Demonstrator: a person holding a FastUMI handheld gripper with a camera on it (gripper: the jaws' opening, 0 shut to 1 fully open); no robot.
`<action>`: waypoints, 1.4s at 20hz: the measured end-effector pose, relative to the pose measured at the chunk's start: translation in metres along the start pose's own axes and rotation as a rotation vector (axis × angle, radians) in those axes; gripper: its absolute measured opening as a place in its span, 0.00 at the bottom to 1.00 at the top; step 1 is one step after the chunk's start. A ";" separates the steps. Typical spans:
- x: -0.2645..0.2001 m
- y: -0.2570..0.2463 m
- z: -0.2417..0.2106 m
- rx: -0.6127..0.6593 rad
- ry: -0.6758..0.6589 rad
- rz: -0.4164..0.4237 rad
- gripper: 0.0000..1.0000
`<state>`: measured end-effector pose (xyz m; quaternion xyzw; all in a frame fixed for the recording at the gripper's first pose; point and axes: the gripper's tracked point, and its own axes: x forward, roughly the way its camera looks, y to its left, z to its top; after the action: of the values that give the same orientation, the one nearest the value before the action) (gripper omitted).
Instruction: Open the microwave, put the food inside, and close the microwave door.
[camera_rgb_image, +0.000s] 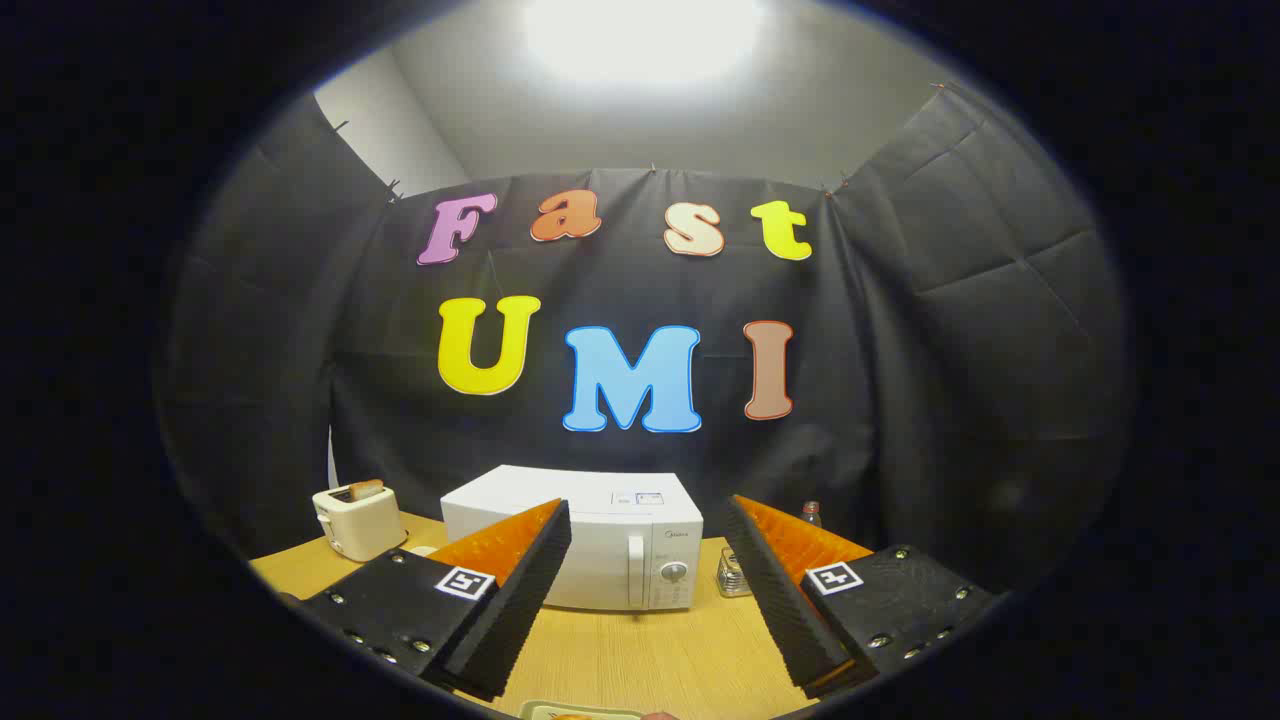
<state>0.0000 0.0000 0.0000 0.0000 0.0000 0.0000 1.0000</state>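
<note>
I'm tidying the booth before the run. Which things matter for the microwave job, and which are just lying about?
For the job: white microwave, door closed; plate of food below the tongs, which are open and empty.

Lying about: toaster, glass jar, bottle.

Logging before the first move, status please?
Gripper open, holding nothing. Microwave beyond the fingers, door shut. Plate under the fingers. Toaster and glass jar flank the microwave, off the path.
</note>
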 end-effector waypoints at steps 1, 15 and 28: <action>0.000 0.000 -0.002 0.001 0.003 0.001 0.98; -0.003 -0.007 -0.010 -0.014 0.018 -0.002 0.98; 0.061 -0.007 -0.033 -0.023 0.024 0.030 0.98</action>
<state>0.0609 -0.0069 -0.0327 -0.0114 0.0118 0.0151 0.9998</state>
